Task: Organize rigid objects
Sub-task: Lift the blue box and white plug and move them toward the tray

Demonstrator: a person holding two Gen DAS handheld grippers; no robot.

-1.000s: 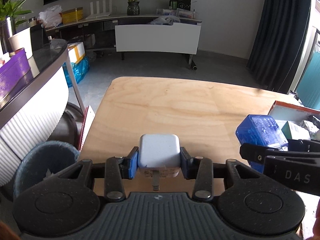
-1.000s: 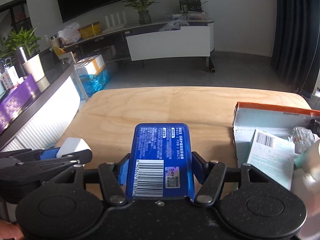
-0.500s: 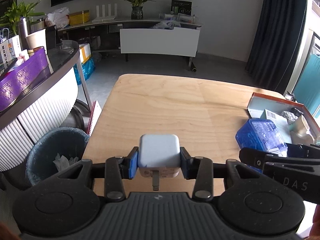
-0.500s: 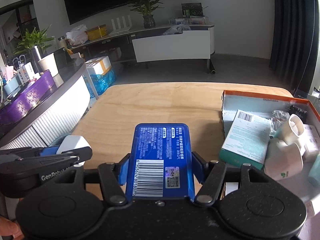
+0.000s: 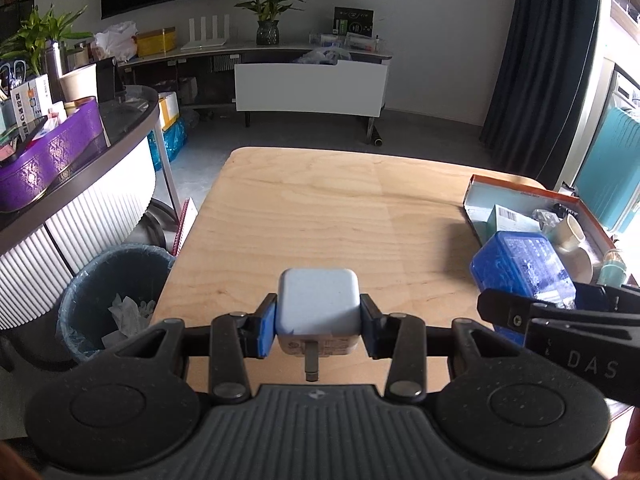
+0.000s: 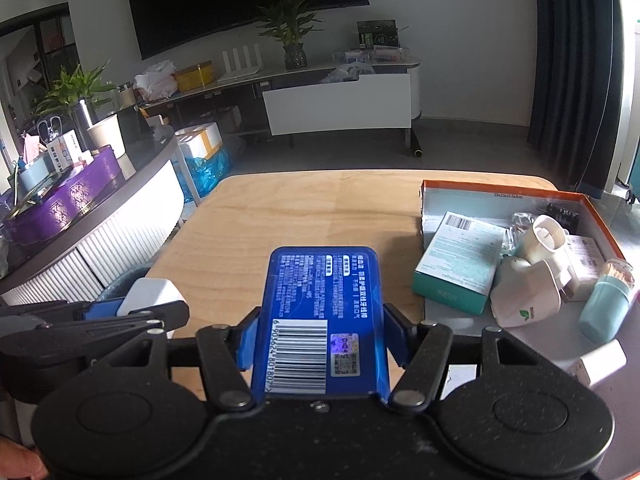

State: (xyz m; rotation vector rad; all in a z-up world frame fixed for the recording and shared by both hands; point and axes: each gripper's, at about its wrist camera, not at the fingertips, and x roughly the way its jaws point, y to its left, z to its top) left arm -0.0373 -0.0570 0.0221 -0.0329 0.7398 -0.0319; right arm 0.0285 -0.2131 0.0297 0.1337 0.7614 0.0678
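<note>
Nearest, the left claw (image 5: 318, 331) pinches a white charger (image 5: 317, 305) by its sides, prong toward the camera, level above the bench (image 5: 320, 208). Beside it, the right claw (image 6: 320, 340) clamps a blue box (image 6: 322, 312) flat, barcode up, likely so both can be lowered cleanly. Farther right of the blue box sits the orange-rimmed tray (image 6: 488, 188), already holding cartons and pipe fittings.

The blue box (image 6: 322, 320) hides its near end behind the right claw (image 6: 316, 340)
</note>
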